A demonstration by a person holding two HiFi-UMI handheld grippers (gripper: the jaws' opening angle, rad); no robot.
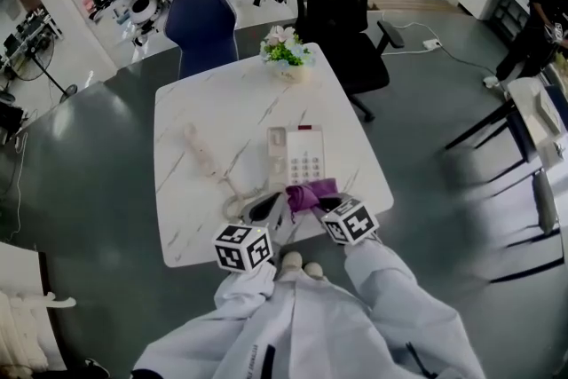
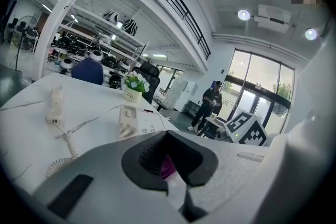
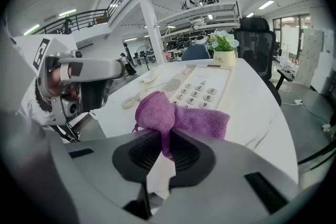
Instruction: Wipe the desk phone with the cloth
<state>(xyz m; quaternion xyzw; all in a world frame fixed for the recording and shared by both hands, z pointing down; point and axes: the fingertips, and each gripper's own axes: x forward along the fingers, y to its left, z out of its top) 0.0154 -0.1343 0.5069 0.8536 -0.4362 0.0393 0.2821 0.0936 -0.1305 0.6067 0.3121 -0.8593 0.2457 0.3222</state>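
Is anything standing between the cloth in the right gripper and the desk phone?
Nothing visible does. The cloth, pinched in the right gripper, sits at the near edge of the phone; the handset lies aside, to the left.

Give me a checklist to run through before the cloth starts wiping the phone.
1. Grip on the cloth: ok. The right gripper is shut on the purple cloth.
2. Cloth near the phone: ok. It hangs at the near edge of the phone; whether they touch, cannot tell.
3. Handset off the base: ok. The handset lies on the table, left of the phone, with its cord attached.
4. Left gripper free of the cloth: cannot tell. Purple shows between its jaws.
5. Flower pot out of the way: ok. It stands at the far edge of the table.
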